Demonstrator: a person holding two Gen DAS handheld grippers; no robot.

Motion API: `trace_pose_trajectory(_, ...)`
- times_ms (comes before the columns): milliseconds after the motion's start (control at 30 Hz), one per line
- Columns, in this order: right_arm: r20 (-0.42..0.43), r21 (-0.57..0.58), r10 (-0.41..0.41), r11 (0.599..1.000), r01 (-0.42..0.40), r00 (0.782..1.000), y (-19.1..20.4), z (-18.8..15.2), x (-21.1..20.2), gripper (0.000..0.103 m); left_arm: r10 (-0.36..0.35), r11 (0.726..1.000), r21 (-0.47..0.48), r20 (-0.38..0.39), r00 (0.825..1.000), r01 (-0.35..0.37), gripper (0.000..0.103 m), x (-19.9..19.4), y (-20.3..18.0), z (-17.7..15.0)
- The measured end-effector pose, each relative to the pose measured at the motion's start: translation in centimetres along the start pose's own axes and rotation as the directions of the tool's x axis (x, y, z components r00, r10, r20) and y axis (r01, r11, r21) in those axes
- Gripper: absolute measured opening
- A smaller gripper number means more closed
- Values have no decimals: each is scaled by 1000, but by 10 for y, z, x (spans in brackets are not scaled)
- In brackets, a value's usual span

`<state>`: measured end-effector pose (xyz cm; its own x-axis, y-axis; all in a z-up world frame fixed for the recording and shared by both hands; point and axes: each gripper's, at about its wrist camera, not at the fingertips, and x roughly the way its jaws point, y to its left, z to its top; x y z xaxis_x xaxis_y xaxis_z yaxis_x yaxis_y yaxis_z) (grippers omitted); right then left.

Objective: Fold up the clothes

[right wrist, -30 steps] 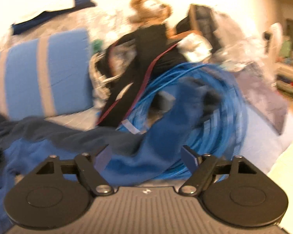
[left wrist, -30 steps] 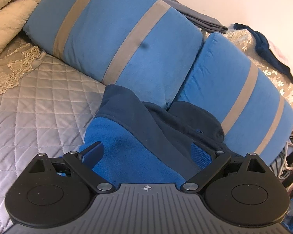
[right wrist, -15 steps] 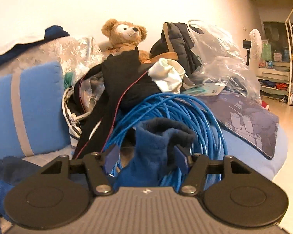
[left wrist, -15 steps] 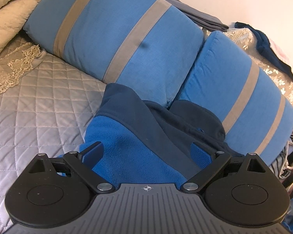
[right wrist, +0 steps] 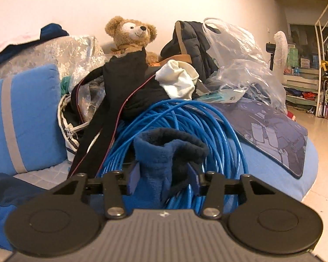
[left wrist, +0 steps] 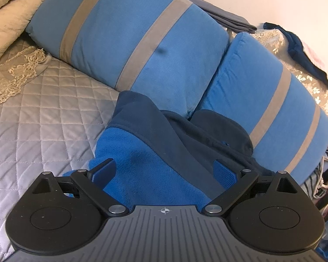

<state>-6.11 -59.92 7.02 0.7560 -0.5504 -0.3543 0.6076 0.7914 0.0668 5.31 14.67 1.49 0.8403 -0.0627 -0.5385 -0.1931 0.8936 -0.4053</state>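
The left gripper (left wrist: 165,171) hangs over the bed (left wrist: 43,118) with its fingers spread wide and nothing pinched between them. Beneath it lies the fleece (left wrist: 146,163), bright blue in the body with a navy band across the shoulders, spread on the grey quilted cover. Its top end butts against the two blue pillows (left wrist: 129,39) propped along the head of the bed. A beige duvet (left wrist: 13,11) is bunched at the far left corner.

The right gripper (right wrist: 163,180) has its fingers drawn in close on a navy cuff (right wrist: 170,148) of the same fleece, the cloth standing up in a crumpled tube between the pads. The rest of the garment trails off to the lower left in the right wrist view. Just behind the cuff sits a big coil of blue cable (right wrist: 207,126), and past that a heap: black clothes (right wrist: 124,87), a white rag (right wrist: 179,80), a clear plastic bag (right wrist: 240,65), and a teddy bear (right wrist: 131,35) against the wall.
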Motion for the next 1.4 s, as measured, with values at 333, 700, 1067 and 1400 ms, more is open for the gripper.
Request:
trace_pose_trajectory(333, -19, -45, 52, 998, -53, 998, 25, 16, 0, 13, -7, 1000, 6, 0, 1000, 7, 97, 0, -2, 0)
trace_pose_trajectory(700, 134, -159, 297, 948, -275, 945, 145, 79, -56, 11, -32, 999, 16, 31, 999, 32, 97, -3, -8, 2)
trace_pose_trajectory(1067, -14, -299, 637, 733, -611, 771, 374, 37, -106, 11, -99, 995, 3, 37, 994, 99, 97, -4, -7, 3)
trace_pose_trajectory(1400, -440, -498, 632, 419, -759, 638, 467, -106, -125, 11, -111, 993, 31, -5, 994, 111, 97, 3, -12, 1)
